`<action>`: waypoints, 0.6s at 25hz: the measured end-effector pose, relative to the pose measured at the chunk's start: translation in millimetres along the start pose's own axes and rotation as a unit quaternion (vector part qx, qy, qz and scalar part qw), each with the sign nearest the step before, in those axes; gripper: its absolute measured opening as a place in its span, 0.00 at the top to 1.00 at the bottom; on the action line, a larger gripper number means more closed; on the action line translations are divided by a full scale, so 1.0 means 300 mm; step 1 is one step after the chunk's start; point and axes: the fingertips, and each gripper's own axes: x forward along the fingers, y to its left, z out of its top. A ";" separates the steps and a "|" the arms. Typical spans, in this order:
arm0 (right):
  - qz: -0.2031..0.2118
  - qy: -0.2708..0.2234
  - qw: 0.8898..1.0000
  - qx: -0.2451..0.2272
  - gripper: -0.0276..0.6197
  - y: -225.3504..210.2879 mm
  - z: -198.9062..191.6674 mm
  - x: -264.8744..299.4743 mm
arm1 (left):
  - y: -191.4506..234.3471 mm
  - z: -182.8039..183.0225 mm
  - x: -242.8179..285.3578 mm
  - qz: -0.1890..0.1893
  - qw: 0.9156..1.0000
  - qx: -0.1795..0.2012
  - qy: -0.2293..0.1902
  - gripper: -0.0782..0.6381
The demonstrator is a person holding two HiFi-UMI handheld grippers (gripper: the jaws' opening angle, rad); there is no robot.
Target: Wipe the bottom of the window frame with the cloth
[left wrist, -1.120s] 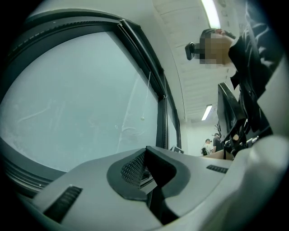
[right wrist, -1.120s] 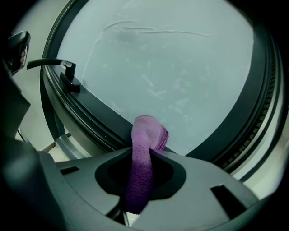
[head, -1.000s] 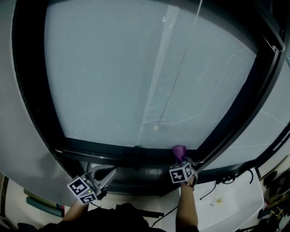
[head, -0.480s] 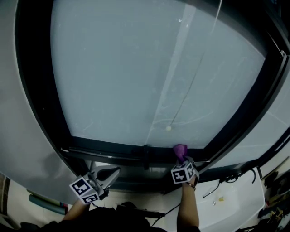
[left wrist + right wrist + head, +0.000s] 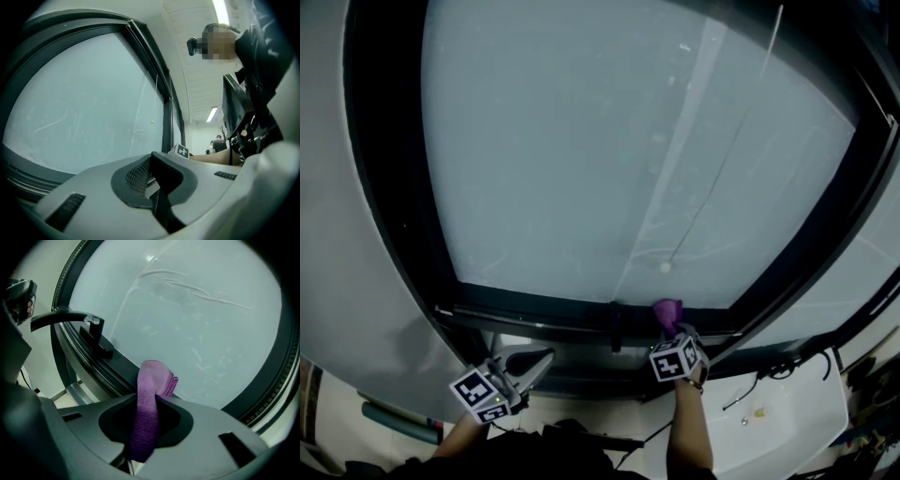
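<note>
The purple cloth (image 5: 667, 312) (image 5: 149, 413) is pinched in my right gripper (image 5: 671, 330) (image 5: 140, 446), which is shut on it. The cloth's folded end presses against the dark bottom rail of the window frame (image 5: 534, 314) (image 5: 124, 369), just under the glass and right of the window handle (image 5: 616, 323) (image 5: 70, 317). My left gripper (image 5: 539, 361) (image 5: 157, 197) hangs below the rail at the lower left, pointing up toward it. Its jaws are shut with nothing between them, and it touches nothing.
A blind cord with a small bead (image 5: 665, 267) hangs in front of the glass above the cloth. Below the frame at the right is a white ledge (image 5: 787, 422) with a black cable (image 5: 750, 389). A rolled object (image 5: 394, 419) lies at the lower left.
My right gripper has slid the cloth leftward along the bottom rail, closer to the window handle. The left gripper has stayed roughly in place below the rail.
</note>
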 end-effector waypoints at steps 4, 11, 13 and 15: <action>-0.002 -0.001 1.000 -0.009 0.84 0.035 0.017 0.003 | 0.021 0.001 -0.035 0.004 1.000 -0.005 -0.003 0.89; 0.007 -0.009 1.000 -0.010 0.84 0.095 0.058 -0.009 | 0.047 -0.001 -0.101 0.011 1.000 -0.016 0.003 0.89; 0.004 -0.013 1.000 -0.014 0.84 0.110 0.084 -0.024 | 0.055 -0.002 -0.115 0.012 1.000 -0.017 0.005 0.89; 0.009 -0.016 1.000 -0.016 0.84 0.129 0.090 -0.016 | 0.061 -0.004 -0.127 0.012 1.000 -0.019 0.006 0.89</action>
